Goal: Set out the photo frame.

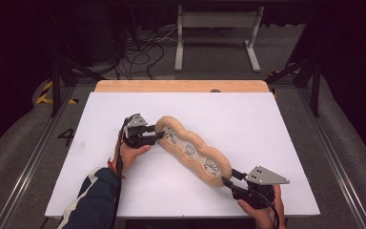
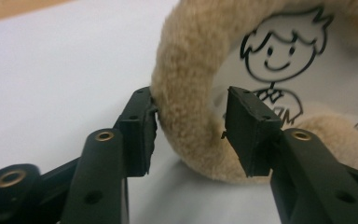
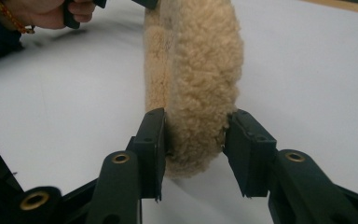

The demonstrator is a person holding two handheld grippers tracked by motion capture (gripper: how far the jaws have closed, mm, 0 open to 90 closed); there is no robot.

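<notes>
Step looks like two-ended grasp: left hand-held gripper (image 1: pixel 158 135) jaws part-open astride pad (image 1: pixel 193 150) rim, right hand-held gripper (image 1: pixel 227 181) pinching far end; next prob. close left.

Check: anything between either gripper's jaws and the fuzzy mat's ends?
Nothing visible. The left gripper has its jaws straddling the far end of the fuzzy mat, and the right gripper straddles the near end. Only bare white table around.

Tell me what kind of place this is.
Probably a lab or recording studio: a white tabletop on a wooden table, metal floor rails, loose cables, black-and-yellow hazard tape, dark surroundings.
</notes>
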